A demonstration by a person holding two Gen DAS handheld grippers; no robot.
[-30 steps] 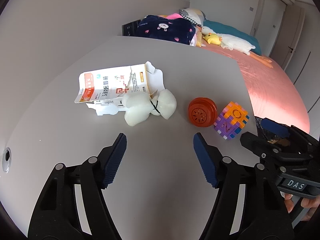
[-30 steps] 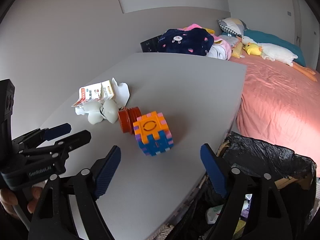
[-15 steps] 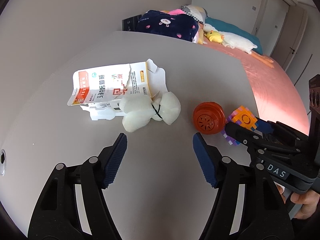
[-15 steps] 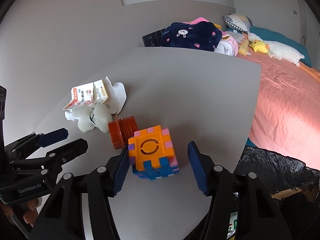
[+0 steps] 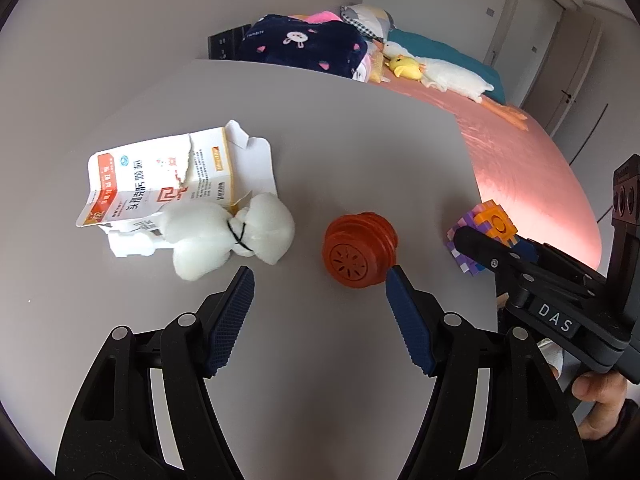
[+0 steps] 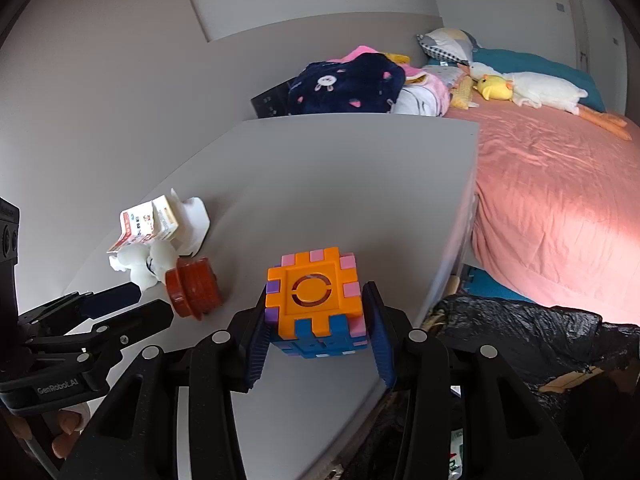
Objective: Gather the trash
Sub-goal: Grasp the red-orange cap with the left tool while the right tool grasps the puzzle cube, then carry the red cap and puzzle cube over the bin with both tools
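A pale grey table (image 5: 360, 152) fills most of both views, set against a plain grey wall. On its left part lies a torn white and orange carton (image 5: 160, 184), flattened, with a white wad tied by a black band (image 5: 228, 236) touching its near edge. Just right of the wad sits a ribbed red cap (image 5: 360, 256) on its side. The left gripper (image 5: 320, 284) hovers low over the table with its blue pads spread wide, nothing between them; the right pad's tip is just beside the cap. Further right, near the table's edge, the right gripper (image 6: 316, 316) is pressed onto both sides of a multicoloured puzzle cube (image 6: 316, 304), orange face up. Beyond the table's right edge a black bin bag (image 6: 520, 332) stands open on the floor. Behind it stretches a bed with a pink sheet (image 6: 560, 184), a navy blanket (image 6: 348, 84), pillows and a white plush goose (image 6: 544, 88)
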